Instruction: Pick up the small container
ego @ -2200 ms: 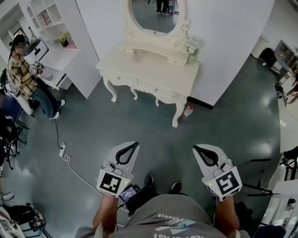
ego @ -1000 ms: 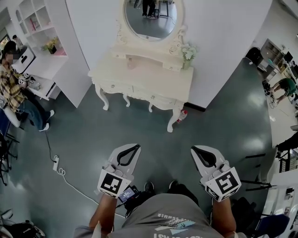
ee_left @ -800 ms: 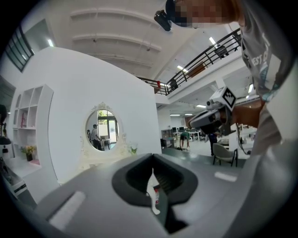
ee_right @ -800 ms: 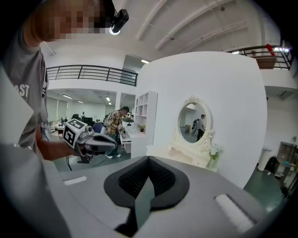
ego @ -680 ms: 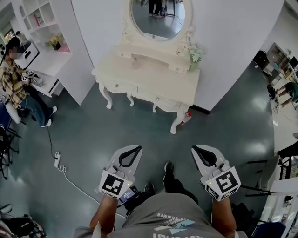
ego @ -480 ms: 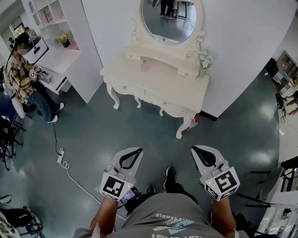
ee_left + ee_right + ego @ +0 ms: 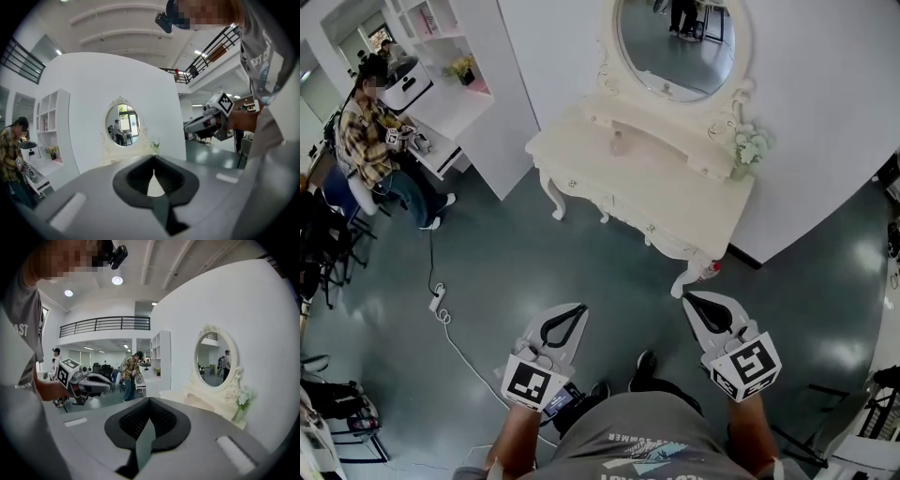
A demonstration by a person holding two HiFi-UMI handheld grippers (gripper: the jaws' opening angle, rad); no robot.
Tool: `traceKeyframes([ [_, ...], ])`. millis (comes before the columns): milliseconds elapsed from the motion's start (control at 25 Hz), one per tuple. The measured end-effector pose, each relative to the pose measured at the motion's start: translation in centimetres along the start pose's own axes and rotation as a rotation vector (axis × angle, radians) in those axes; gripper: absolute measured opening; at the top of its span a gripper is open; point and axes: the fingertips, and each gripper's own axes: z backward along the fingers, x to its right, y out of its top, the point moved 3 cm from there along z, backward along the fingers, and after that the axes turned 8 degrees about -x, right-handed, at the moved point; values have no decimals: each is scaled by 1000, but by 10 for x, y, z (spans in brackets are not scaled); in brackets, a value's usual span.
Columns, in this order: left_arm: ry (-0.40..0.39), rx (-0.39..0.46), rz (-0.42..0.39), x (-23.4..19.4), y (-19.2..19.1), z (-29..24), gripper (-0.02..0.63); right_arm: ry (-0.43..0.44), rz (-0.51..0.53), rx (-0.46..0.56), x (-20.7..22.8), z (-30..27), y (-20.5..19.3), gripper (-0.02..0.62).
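A small pale container (image 7: 619, 143) stands on the top of the cream dressing table (image 7: 675, 192), below the oval mirror (image 7: 675, 37). It is far ahead of both grippers. My left gripper (image 7: 579, 307) is held low over the grey floor, shut and empty. My right gripper (image 7: 687, 298) is beside it at the same height, also shut with nothing in it. In the left gripper view the jaws (image 7: 153, 156) meet in front of the mirror. The right gripper view has its jaws (image 7: 149, 399) closed, with the table off to the right.
A vase of flowers (image 7: 750, 150) stands at the table's right end. A bottle (image 7: 710, 270) lies by the near right table leg. A person (image 7: 380, 141) sits at a white desk on the left. A power strip with cable (image 7: 438, 300) lies on the floor.
The dressing table has shifted right and nearer in the head view as I walk toward it. One foot has stepped forward. Both grippers stay shut and level.
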Motion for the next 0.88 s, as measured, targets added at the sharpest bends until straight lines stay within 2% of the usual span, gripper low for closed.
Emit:
traceKeyframes([
  [280,101,-42,-6,5,20,-31,3,111,26,36,49,-21,4,2],
  [480,126,-60,-28,12,30,-45,3,136,5,52,74,-28,-2,2],
  [600,139,-78,-11,3,29,-51,3,144,-13,40,80,-34,-7,2],
  [760,108,-88,-13,-13,26,-71,3,132,-18,20,88,-47,-7,2],
  [880,47,-63,-30,-25,28,-91,3,75,-32,5,100,-54,-3,2],
])
